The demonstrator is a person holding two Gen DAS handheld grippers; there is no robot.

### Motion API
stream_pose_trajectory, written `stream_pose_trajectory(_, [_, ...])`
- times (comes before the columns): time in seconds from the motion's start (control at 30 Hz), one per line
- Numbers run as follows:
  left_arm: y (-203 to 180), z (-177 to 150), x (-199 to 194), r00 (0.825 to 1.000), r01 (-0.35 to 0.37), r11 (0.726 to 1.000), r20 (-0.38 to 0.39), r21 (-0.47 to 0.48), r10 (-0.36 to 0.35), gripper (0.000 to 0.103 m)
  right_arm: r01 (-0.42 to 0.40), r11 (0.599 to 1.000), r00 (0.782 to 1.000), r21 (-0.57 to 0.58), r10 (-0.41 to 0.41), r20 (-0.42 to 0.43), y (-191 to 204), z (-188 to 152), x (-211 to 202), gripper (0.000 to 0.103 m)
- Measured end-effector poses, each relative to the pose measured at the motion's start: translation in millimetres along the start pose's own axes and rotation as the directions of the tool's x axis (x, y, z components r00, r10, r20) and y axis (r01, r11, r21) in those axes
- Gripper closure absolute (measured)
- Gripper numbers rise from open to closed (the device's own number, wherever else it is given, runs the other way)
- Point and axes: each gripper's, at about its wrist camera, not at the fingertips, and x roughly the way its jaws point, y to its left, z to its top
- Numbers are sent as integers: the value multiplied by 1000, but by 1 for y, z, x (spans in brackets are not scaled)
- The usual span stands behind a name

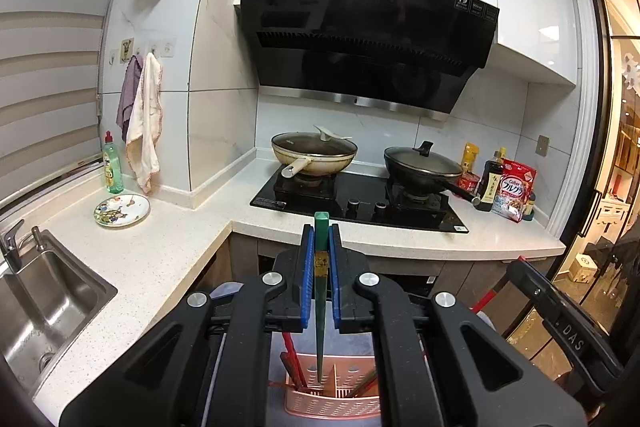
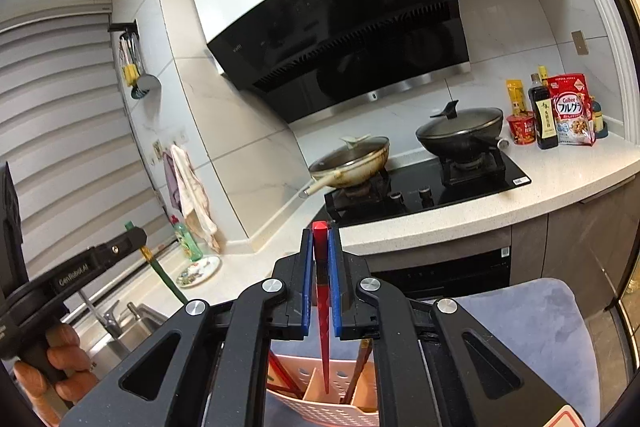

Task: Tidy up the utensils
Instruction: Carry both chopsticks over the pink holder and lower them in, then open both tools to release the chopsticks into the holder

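Your left tool (image 1: 321,235) is clamped tight on a green chopstick (image 1: 320,307), blue pads pinching its upper part, and the tip hangs right over the pink utensil holder (image 1: 332,403), about at the middle divider. Your right tool (image 2: 320,239) is squeezed shut on a red chopstick (image 2: 323,327) the same way, its point dipping into the holder's middle slot. More red chopsticks (image 1: 294,363) sit in the holder's left compartment, and a few lean on the right side. The holder rests on a grey cushioned seat (image 2: 532,339). Past the holder, the tabletop (image 1: 160,267) carries a patterned plate (image 1: 122,211), with the stove (image 1: 360,203) and two lidded pans farther back.
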Motion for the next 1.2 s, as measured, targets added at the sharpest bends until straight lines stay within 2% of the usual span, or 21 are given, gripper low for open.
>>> stream_pose_trajectory(0.4, [8,-44,40,995,-5,1000,-104,-10,4,96,20,1000,994,7,-19,-106,-15,-48,36,96])
stream_pose_trajectory(1.2, [5,-76,54,984,-7,1000,-180,-3,6,96,39,999,981,-14,-41,-190,-18,-81,52,96])
